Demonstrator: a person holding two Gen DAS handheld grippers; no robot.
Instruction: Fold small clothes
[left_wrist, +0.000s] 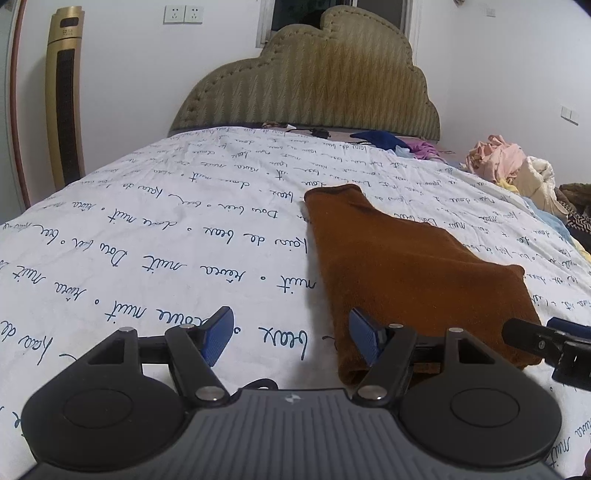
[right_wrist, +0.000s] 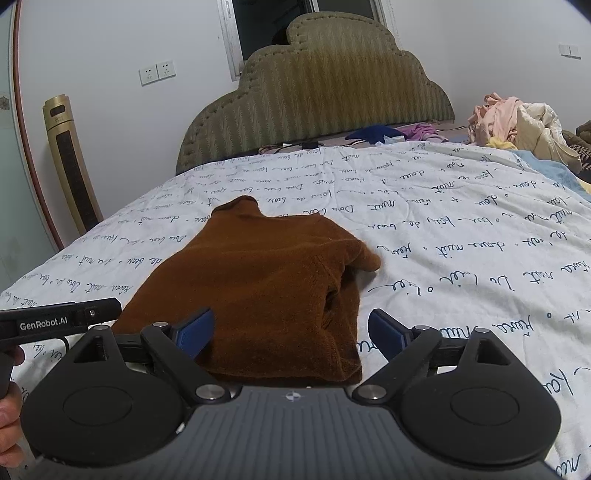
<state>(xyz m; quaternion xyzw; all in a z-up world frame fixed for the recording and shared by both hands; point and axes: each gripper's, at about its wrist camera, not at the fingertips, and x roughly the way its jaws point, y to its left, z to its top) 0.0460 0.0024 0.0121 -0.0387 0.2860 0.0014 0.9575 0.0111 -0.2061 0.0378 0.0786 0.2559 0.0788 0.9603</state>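
Observation:
A small brown knit garment (left_wrist: 399, 269) lies partly folded on the white bedsheet (left_wrist: 147, 236) with blue script. In the left wrist view my left gripper (left_wrist: 291, 338) is open, with its right finger over the garment's near left edge and its left finger over bare sheet. In the right wrist view the garment (right_wrist: 266, 284) lies straight ahead, with a sleeve folded in at its right side. My right gripper (right_wrist: 291, 334) is open and straddles the garment's near hem, holding nothing. The right gripper's tip shows at the far right of the left wrist view (left_wrist: 543, 339).
A padded olive headboard (left_wrist: 314, 81) stands at the far end of the bed. A heap of clothes (left_wrist: 513, 166) lies at the far right of the bed, with blue and purple items (left_wrist: 391, 142) near the headboard. A gold tower fan (left_wrist: 64, 99) stands on the left.

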